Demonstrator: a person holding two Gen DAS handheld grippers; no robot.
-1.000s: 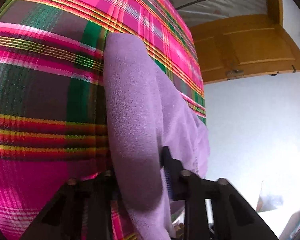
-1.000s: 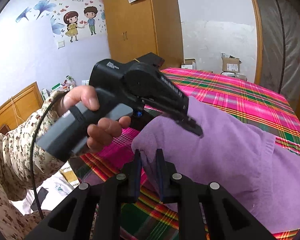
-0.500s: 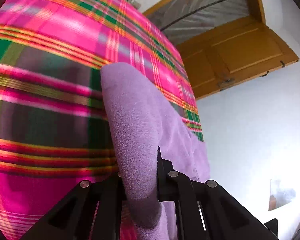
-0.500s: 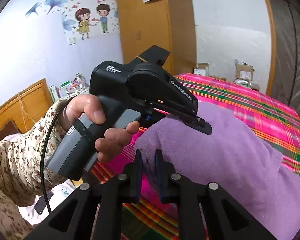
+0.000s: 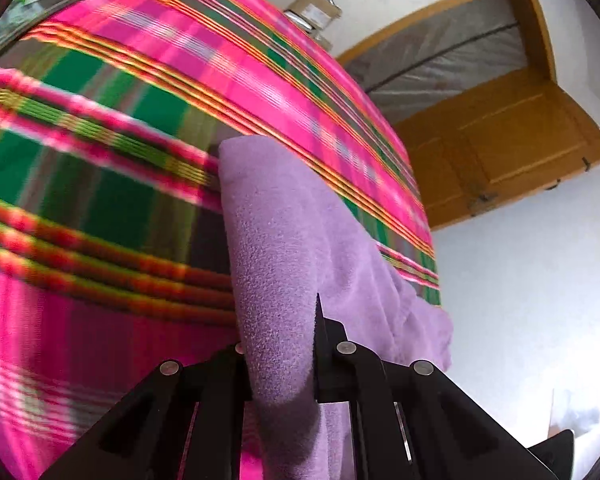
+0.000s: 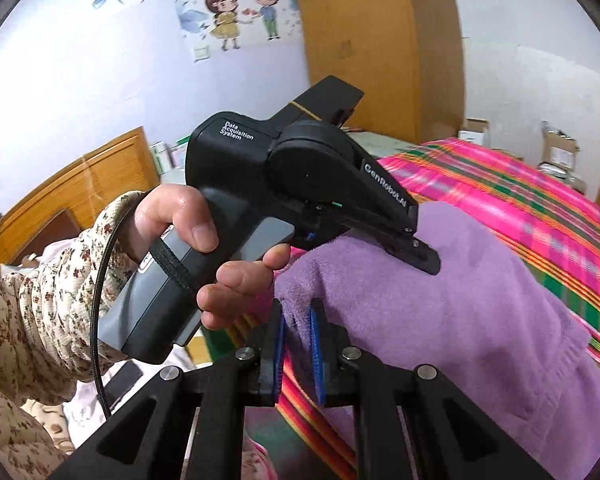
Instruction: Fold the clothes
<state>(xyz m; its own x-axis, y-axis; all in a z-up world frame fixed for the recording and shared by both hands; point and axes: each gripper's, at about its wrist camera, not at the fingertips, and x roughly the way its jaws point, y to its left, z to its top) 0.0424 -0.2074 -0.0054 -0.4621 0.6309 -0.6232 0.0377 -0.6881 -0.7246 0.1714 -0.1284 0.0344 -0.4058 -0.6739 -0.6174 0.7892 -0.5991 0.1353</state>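
A purple fleece garment (image 6: 452, 312) is held up over the pink and green plaid bed cover (image 6: 512, 196). My right gripper (image 6: 298, 344) is shut on the garment's near edge. My left gripper (image 5: 280, 344) is shut on a thick fold of the same garment (image 5: 284, 240), which hangs down toward the plaid cover (image 5: 120, 128). In the right wrist view the left gripper (image 6: 416, 248) shows from the side, a hand around its handle, its fingers clamped on the cloth just above and beyond my right fingers.
A wooden wardrobe (image 6: 364, 48) and cardboard boxes (image 6: 556, 148) stand at the far end of the bed. A wooden headboard (image 6: 76, 188) is on the left. A wooden door (image 5: 512, 148) shows past the bed's edge in the left wrist view.
Both grippers have kept their grip and lifted the garment. The left gripper has tilted, so more of the bed and door shows.
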